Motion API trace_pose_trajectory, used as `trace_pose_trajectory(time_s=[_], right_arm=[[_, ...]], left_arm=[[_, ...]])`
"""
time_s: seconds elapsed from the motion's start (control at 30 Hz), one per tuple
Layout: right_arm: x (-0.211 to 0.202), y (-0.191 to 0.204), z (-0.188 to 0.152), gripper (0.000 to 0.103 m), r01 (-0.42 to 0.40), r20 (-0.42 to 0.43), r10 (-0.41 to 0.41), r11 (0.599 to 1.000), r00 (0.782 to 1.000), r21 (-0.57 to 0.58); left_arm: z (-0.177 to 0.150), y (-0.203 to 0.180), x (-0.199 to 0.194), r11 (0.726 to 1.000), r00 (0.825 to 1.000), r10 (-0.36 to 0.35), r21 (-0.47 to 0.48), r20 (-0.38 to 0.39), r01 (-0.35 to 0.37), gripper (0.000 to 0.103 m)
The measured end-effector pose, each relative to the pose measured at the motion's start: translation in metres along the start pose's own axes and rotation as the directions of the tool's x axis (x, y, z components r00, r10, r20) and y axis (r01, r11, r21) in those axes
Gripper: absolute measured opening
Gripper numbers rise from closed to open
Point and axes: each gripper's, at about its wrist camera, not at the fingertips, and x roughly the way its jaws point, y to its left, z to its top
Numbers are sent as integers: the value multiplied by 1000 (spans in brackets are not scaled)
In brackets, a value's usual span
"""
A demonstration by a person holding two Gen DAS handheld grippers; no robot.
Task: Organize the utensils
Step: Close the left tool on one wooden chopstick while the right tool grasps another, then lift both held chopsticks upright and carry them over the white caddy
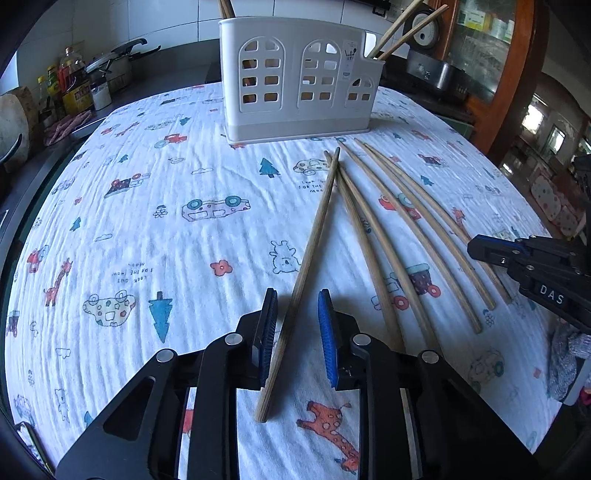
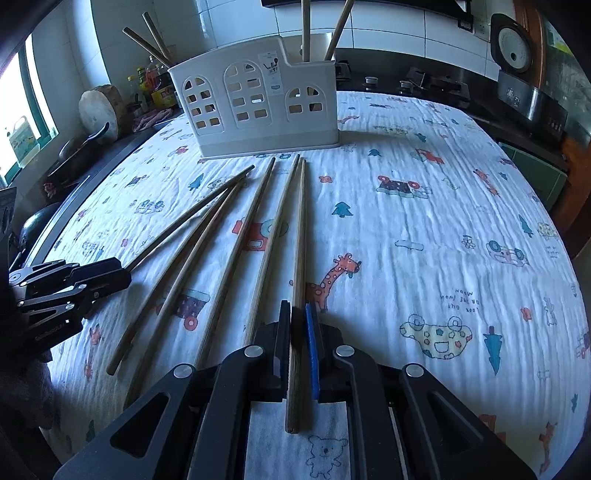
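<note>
1. I am at the pick-up step: chopsticks lie loose on the printed cloth [image 1: 184, 258] and have to go into the white holder [image 1: 295, 77] at the far side of the table.
2. My left gripper [image 1: 297, 306] straddles the leftmost chopstick [image 1: 314, 240], which lies apart from the others with its far tip crossing a neighbour. The jaws stand narrow, but there is a gap on each side of the stick, so the pads do not press it yet.
3. My right gripper [image 2: 299, 321] is clamped on the rightmost chopstick [image 2: 299, 236]; the stick runs straight out between the pads and points toward the holder.
4. Four more chopsticks [image 2: 236, 251] lie between the two grippers, fanned out on the cloth.
5. The holder already has a few sticks [image 2: 321, 33] standing in its compartments.
6. Next, I judge, the left jaws must close fully on their stick before any lift.
7. Then each stick needs tipping upright over an open compartment; the crossed tip on the left may drag its neighbour along.
</note>
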Motion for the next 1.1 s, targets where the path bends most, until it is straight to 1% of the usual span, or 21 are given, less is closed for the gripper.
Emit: trace_pose_trajectory(time_s=[0.1,0.13,0.17,0.23,0.3,0.5,0.63,0.8,0.93,1.1], right_arm=[[0,0,0,8,-7,3,7,1000,1000,5],[0,-1,0,8,-8,6,8,1000,1000,6],[0,0,0,8,-7,8,7,1000,1000,8],[0,0,0,8,-4,13,4,1000,1000,8],[0,0,0,8,-1,15,1,1000,1000,9],[-16,1,5,7,11,61,-11,1000,998,-3],[-34,2,14,7,23,111,-21,1000,994,-19],[-57,5,32,7,34,175,-26,998,984,-48],[-69,9,49,7,40,220,-23,996,975,-75],[-75,13,75,7,37,276,-7,994,961,-102]], left_arm=[[2,-2,2,1000,1000,0,11,-2,0,21],[2,-4,2,1000,1000,5,20,-2,-5,19],[2,-5,2,999,1000,16,30,-2,-16,17],[4,-7,2,999,1000,19,39,-8,-19,8],[5,-6,2,1000,1000,11,28,-13,-10,6],[11,-4,-17,1000,1000,3,21,22,-3,5],[19,-5,-39,1000,997,4,24,74,-5,5],[34,-4,-68,1000,989,-14,18,145,11,5],[48,-5,-87,999,979,-32,28,199,27,5],[62,-3,-92,999,975,-39,33,219,33,5]])
